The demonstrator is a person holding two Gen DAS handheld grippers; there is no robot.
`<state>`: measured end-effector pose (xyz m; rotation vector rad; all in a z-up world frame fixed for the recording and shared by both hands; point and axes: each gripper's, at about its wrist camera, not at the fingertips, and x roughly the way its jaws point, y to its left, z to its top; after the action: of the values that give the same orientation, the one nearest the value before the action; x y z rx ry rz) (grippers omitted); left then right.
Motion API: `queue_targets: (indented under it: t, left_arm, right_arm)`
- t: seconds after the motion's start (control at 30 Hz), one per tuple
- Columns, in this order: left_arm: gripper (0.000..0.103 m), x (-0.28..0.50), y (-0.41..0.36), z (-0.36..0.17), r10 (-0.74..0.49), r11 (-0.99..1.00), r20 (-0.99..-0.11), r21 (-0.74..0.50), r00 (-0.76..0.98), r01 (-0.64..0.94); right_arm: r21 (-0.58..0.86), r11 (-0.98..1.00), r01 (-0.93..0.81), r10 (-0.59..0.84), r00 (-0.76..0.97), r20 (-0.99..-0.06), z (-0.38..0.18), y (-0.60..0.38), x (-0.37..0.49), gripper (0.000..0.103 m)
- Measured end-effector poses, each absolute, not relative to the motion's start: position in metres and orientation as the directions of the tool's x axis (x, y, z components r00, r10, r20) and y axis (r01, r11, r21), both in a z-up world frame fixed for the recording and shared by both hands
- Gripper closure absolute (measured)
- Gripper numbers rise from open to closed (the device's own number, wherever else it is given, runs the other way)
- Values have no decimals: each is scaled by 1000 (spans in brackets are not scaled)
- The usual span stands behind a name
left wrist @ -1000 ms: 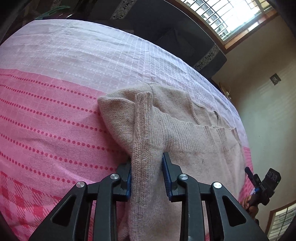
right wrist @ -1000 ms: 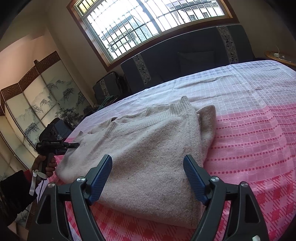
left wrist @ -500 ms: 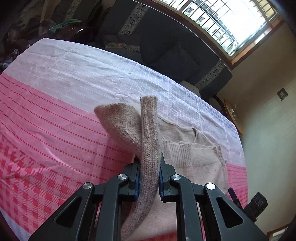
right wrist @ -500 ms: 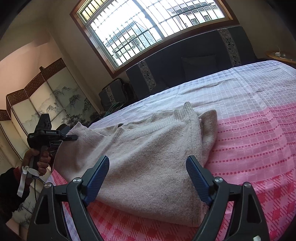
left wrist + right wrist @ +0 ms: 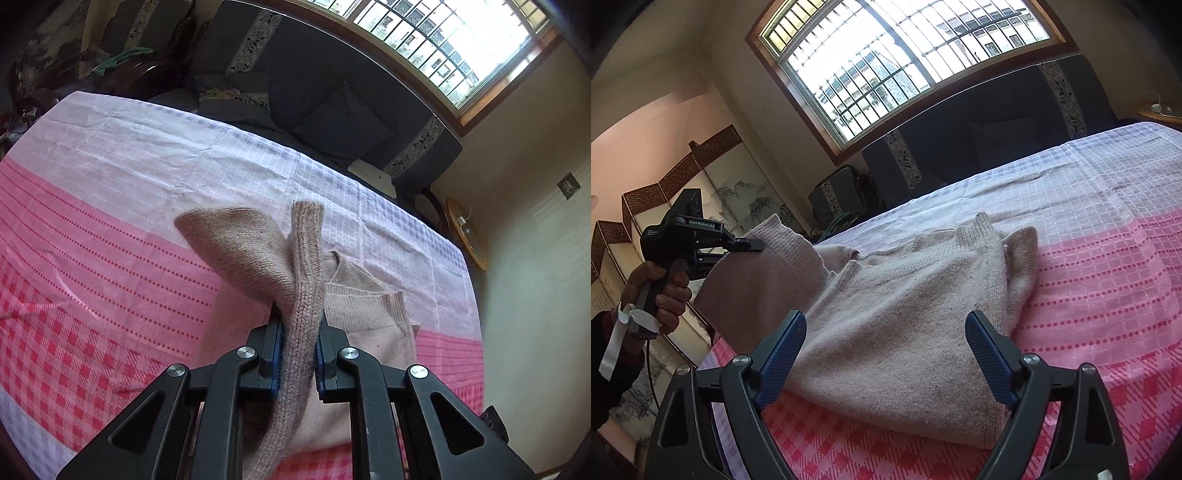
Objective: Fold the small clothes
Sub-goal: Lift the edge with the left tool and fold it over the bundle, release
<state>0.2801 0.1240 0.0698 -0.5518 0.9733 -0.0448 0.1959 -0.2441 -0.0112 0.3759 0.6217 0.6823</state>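
Soft, limp beige knitted sweater (image 5: 916,317) sprawls on our pink checked bed cover (image 5: 1108,280), so our left gripper (image 5: 298,347) pinches its ribbed hem (image 5: 303,295) while our right gripper (image 5: 886,354) hovers wide, jaws empty.

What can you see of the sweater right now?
The sweater is beige knit, ribbed at collar and hem, lightly speckled. Most of it lies partly folded on the pink checked bedspread. The left claw is shut on one ribbed edge, lifting that side clear of the bed. The open right claw hovers over its near edge, not gripping.
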Motion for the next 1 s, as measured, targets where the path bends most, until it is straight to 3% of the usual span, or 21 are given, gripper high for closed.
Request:
queue_targets:
  t: [0.33, 0.67, 1.0]
  left_arm:
    - [90, 299, 47, 78, -285, 885, -779, -438, 559, -158]
    - [91, 321, -5, 63, -330, 848, -778, -493, 534, -194]
    - [91, 336, -50, 32, -356, 830, -786, -515, 506, -215]
  right_arm:
    - [557, 678, -480, 717, 598, -357, -10, -254, 195, 16]
    - [636, 630, -445, 740, 593, -318, -15, -272, 203, 15]
    - [888, 392, -240, 775, 606, -178, -54, -326, 228, 16]
